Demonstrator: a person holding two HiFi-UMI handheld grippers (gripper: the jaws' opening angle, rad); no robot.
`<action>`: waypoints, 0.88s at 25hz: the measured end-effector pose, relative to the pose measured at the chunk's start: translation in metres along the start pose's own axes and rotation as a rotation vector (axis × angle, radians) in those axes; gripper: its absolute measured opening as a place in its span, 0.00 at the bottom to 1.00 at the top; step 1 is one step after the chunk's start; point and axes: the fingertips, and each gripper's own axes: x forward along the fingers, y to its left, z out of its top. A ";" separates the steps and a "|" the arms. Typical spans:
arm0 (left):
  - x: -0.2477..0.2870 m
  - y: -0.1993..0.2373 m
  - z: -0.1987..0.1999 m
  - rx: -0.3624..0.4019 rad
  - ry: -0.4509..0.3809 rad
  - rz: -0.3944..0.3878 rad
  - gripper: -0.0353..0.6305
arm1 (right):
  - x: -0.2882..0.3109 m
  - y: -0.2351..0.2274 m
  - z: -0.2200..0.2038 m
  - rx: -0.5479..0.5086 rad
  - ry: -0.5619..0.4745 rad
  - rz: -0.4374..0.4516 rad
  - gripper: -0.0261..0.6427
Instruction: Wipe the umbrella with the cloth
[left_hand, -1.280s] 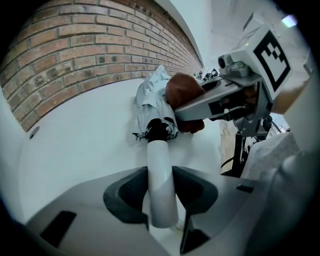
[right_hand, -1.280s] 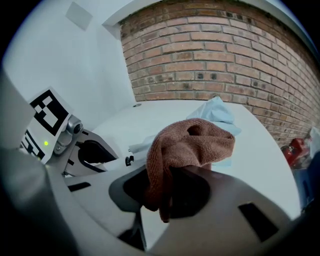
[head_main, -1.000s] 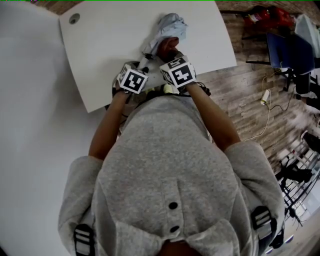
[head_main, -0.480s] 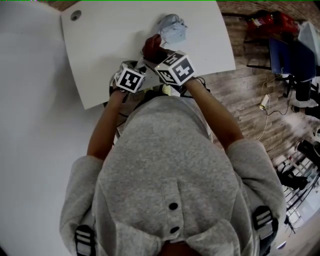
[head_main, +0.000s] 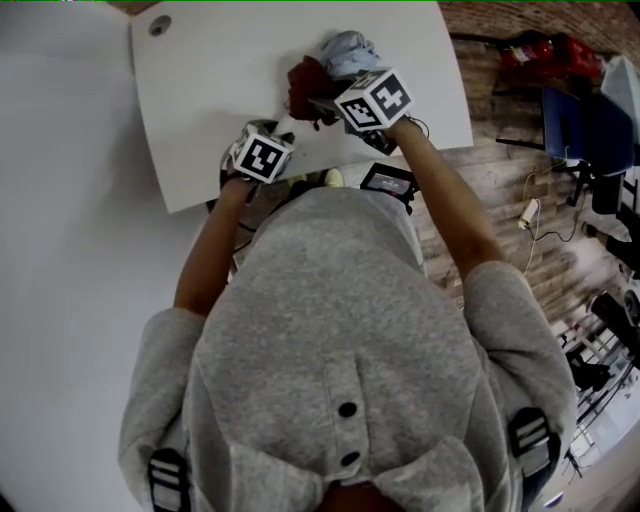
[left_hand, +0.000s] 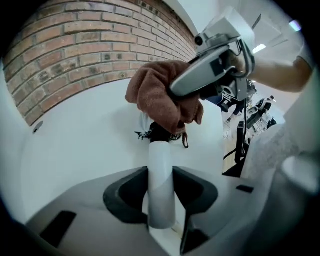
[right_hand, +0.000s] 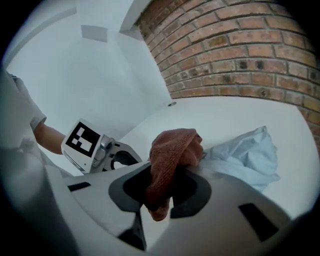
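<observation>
Left tool (left_hand: 161, 192), angled down, clamps the umbrella (left_hand: 161, 165) by its handle; right tool (right_hand: 160, 189), arm outstretched, grips the cloth (right_hand: 173, 149).

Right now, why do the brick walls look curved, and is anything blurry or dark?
Left gripper view: the wide lens bows the brick wall and darkens the corners; the umbrella handle is sharp. Right gripper view: same bowing, cloth crisp. Head view: dim, edges stretched.
</observation>
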 end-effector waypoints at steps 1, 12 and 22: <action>0.000 0.000 0.002 0.000 0.001 0.001 0.29 | -0.003 -0.009 0.000 -0.006 0.005 -0.017 0.17; 0.002 -0.002 -0.010 -0.003 0.014 0.003 0.29 | -0.023 -0.045 -0.002 -0.132 0.044 -0.241 0.17; 0.002 -0.001 -0.006 -0.004 0.018 -0.001 0.29 | -0.043 -0.070 0.004 -0.189 0.049 -0.319 0.17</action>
